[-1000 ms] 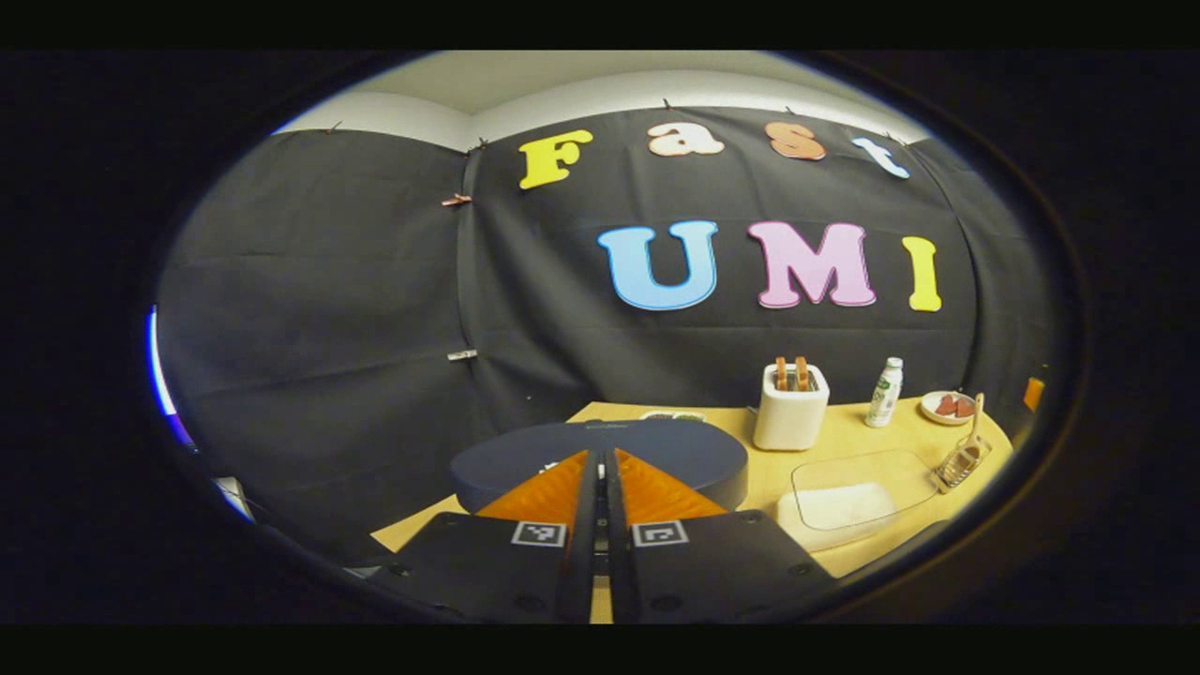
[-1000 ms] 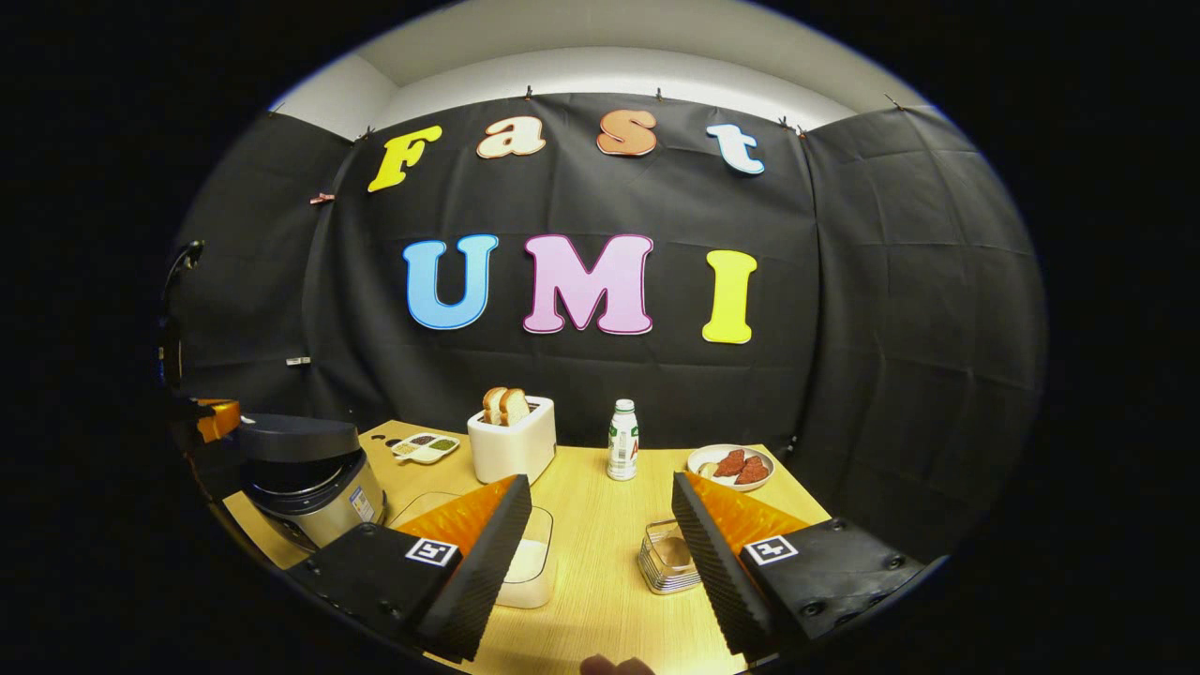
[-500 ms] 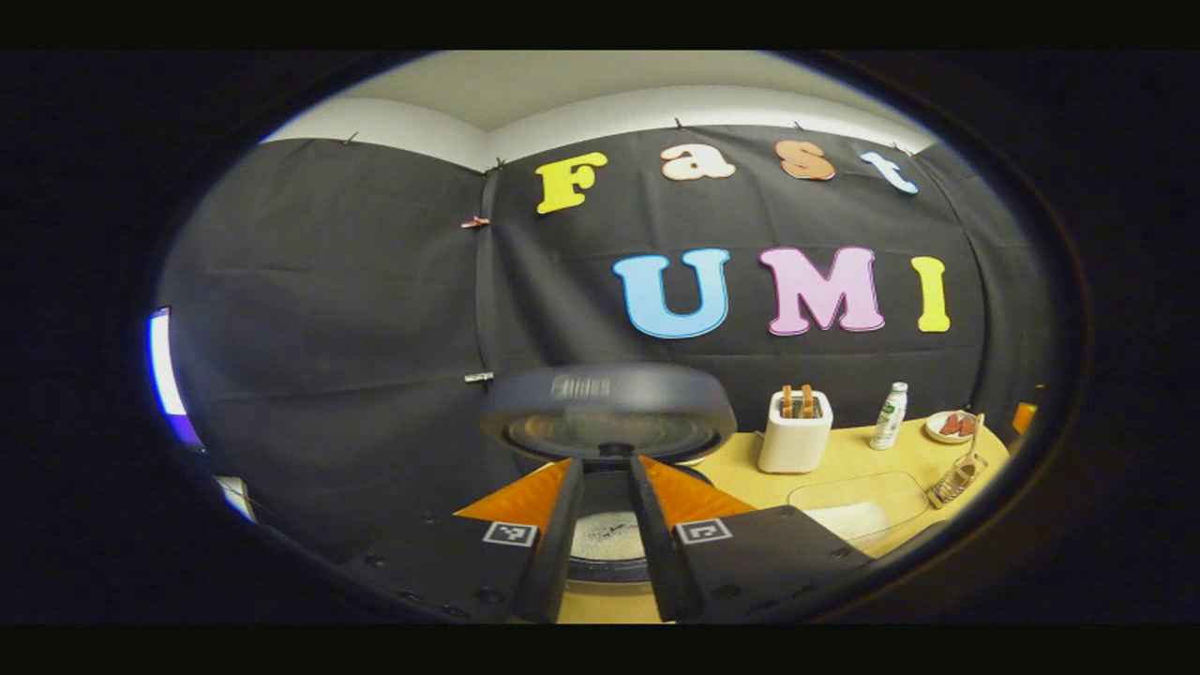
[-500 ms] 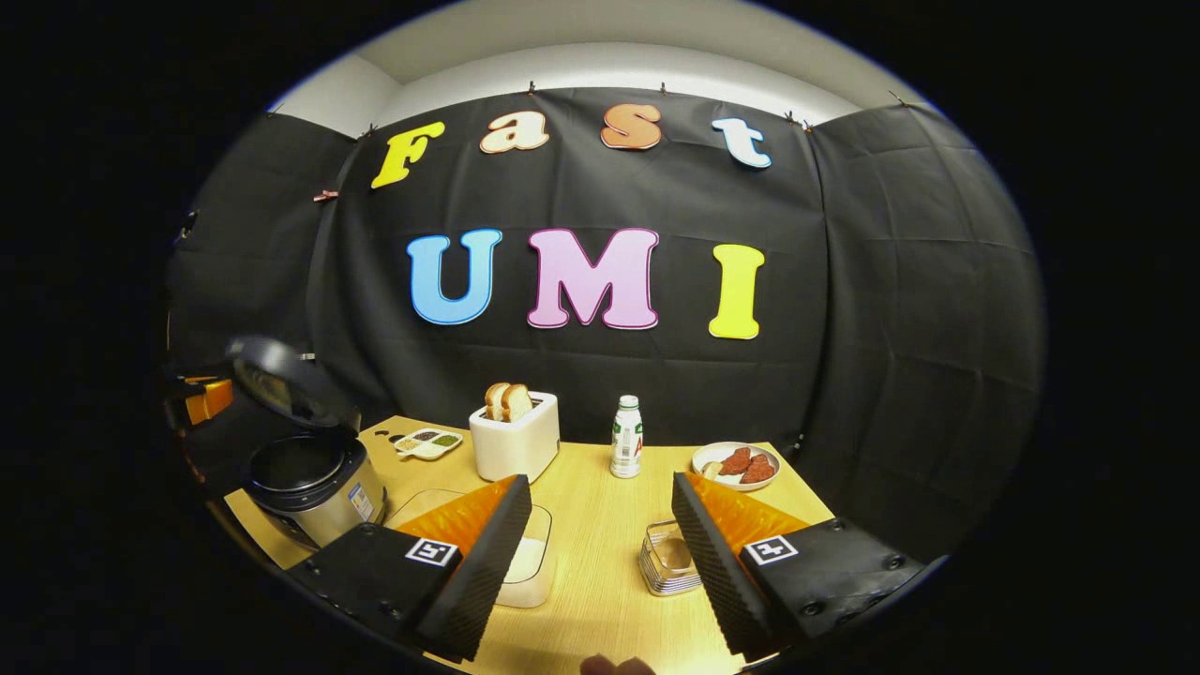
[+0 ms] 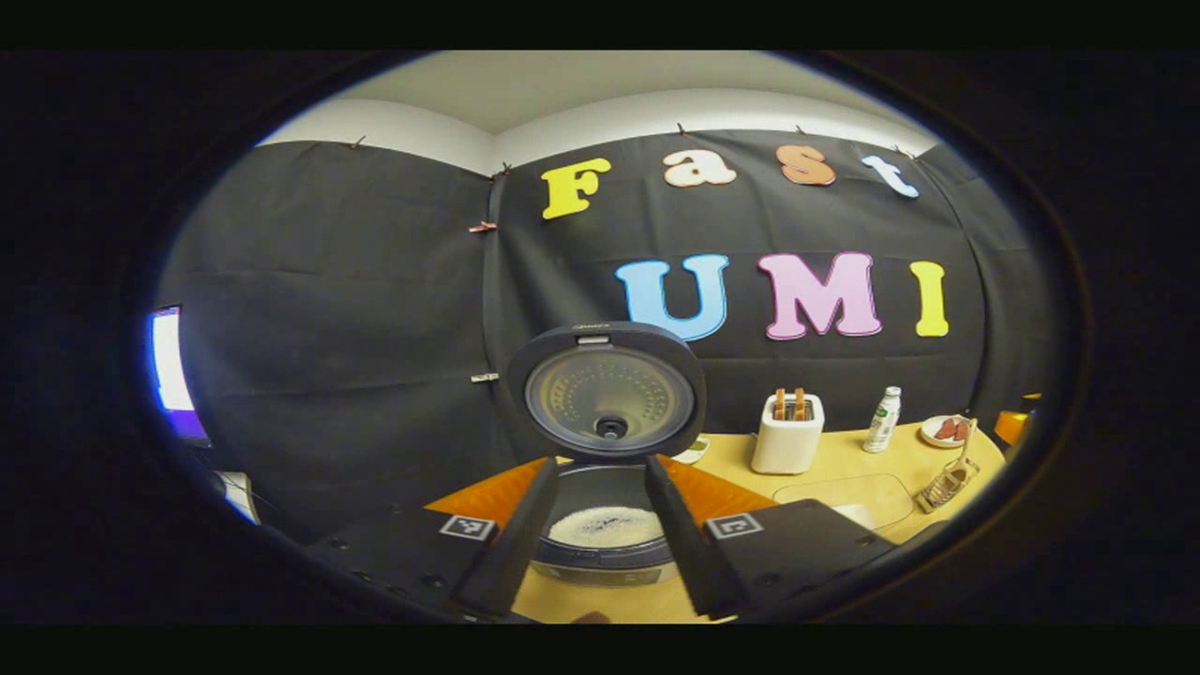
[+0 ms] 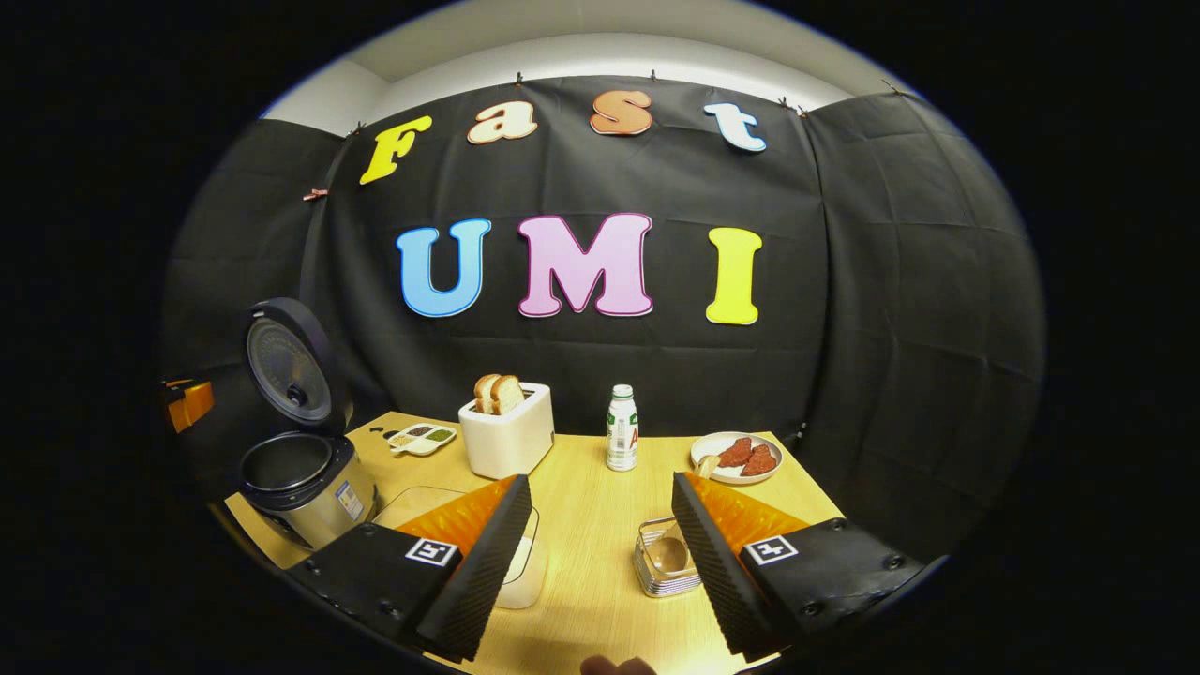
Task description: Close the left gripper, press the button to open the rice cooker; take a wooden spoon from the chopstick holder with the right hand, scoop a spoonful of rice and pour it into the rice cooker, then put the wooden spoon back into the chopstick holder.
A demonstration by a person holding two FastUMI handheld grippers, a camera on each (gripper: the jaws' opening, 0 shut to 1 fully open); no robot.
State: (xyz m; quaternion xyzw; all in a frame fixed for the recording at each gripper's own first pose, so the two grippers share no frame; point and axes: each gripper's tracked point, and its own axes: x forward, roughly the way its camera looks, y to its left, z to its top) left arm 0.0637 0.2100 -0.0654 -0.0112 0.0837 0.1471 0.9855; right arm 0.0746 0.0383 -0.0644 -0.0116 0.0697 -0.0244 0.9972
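The rice cooker (image 5: 605, 553) stands just past my left gripper (image 5: 600, 461), which is open, its fingers spread to either side of the pot. The cooker's lid (image 5: 609, 394) stands upright, and white rice lies in the pot. In the right gripper view the cooker (image 6: 300, 483) sits at the table's left corner with its lid (image 6: 286, 361) raised. My right gripper (image 6: 600, 483) is open and holds nothing. A wire chopstick holder (image 6: 664, 562) with the wooden spoon (image 6: 667, 553) in it sits just beyond its right finger. A clear rice container (image 6: 422, 499) lies behind its left finger.
A white toaster (image 6: 506, 433) with bread, a small bottle (image 6: 621, 441), a plate of food (image 6: 736, 457) and a divided dish (image 6: 422, 437) line the back of the wooden table (image 6: 591, 525). The left gripper view shows the chopstick holder (image 5: 947, 473) at far right.
The cooker's lid has swung from shut to fully upright. My left gripper went from shut to open and drew back a little. The right gripper stayed open and barely moved.
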